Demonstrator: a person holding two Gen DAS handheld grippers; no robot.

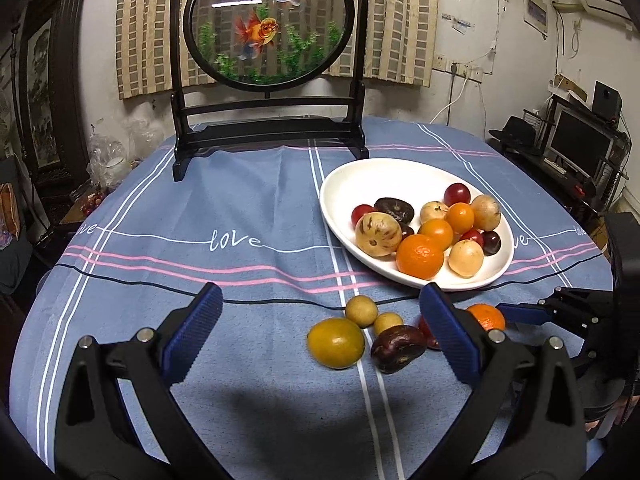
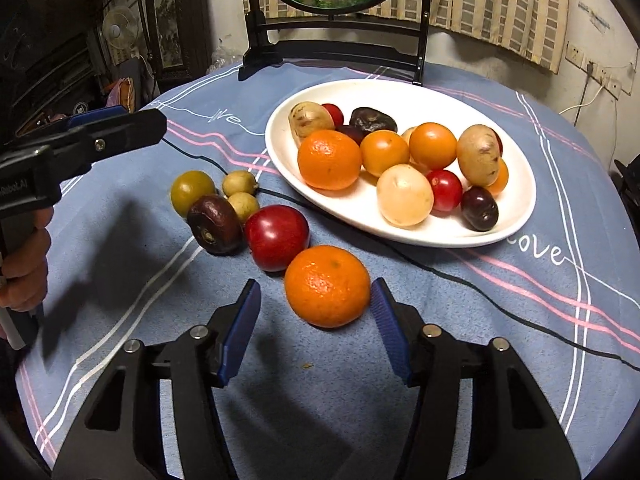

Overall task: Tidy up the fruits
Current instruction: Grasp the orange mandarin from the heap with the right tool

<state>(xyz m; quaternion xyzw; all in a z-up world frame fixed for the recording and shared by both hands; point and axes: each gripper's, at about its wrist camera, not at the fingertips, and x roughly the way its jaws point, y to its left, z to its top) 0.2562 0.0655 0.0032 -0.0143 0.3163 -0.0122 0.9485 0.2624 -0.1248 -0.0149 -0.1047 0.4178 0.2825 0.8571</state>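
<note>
Nearest, right claw (image 2: pixel 316 308) straddling a loose tangerine (image 2: pixel 327 286) on the blue-clothed tabletop (image 2: pixel 520 320), blue pads (image 2: pixel 240 332) apart on either side, right pad almost against the rind, left pad with a clear gap, nothing pinched yet; likely set low like this to close on the widest part of the fruit. Just beyond, touching the tangerine, a red apple-like fruit (image 2: pixel 277 237), then a dark brown fruit (image 2: pixel 215 225), two small tan balls (image 2: pixel 239 183) and a yellow-green round one (image 2: pixel 193 192), all bunched together off the plate, apparently the leftovers waiting to be moved. Left claw (image 1: pixel 320 324) parked over that same bunch, wide apart, empty, probably waiting its turn. Farther back, white oval plate (image 2: pixel 400 92) already piled with tangerines, red and dark plums and pale tan fruits on its near half, far half bare, so room left for the rest. Farthest, goldfish screen on a dark stand (image 1: pixel 270 24) at the back edge, clear of the work.
</note>
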